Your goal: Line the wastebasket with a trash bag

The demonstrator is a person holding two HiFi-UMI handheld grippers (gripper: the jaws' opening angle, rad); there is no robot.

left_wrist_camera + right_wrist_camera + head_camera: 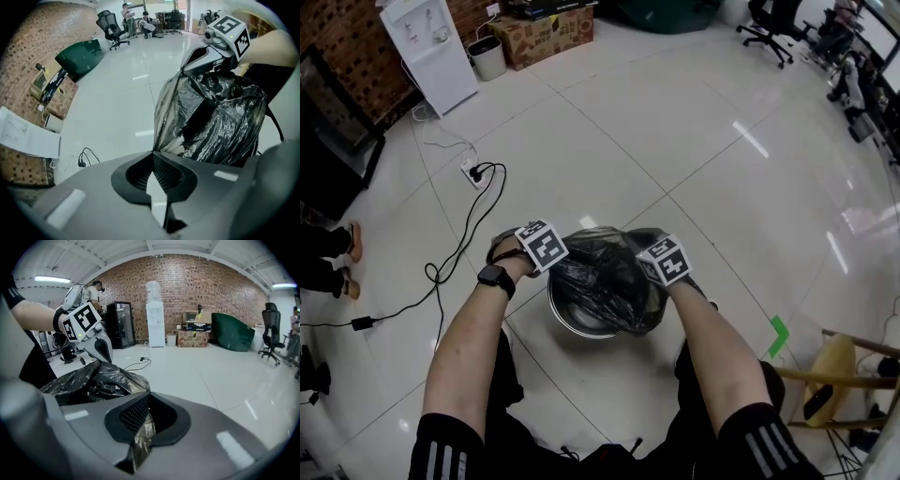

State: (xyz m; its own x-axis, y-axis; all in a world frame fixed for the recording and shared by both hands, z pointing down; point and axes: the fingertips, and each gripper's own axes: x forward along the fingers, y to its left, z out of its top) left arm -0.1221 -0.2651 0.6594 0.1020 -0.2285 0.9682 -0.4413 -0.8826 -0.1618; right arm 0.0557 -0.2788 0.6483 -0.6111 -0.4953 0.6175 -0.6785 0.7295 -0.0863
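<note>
One steel wastebasket (579,324) stands on the tile floor (694,141), with one black trash bag (602,274) bunched over its mouth. Two grippers flank it. The right gripper (149,397) is clamped on bag film. The left gripper (152,154) is closed at the bag's edge.

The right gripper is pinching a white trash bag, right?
Not quite. The trash bag is black, not white. The right gripper is pinching it, as the right gripper view shows.
</note>
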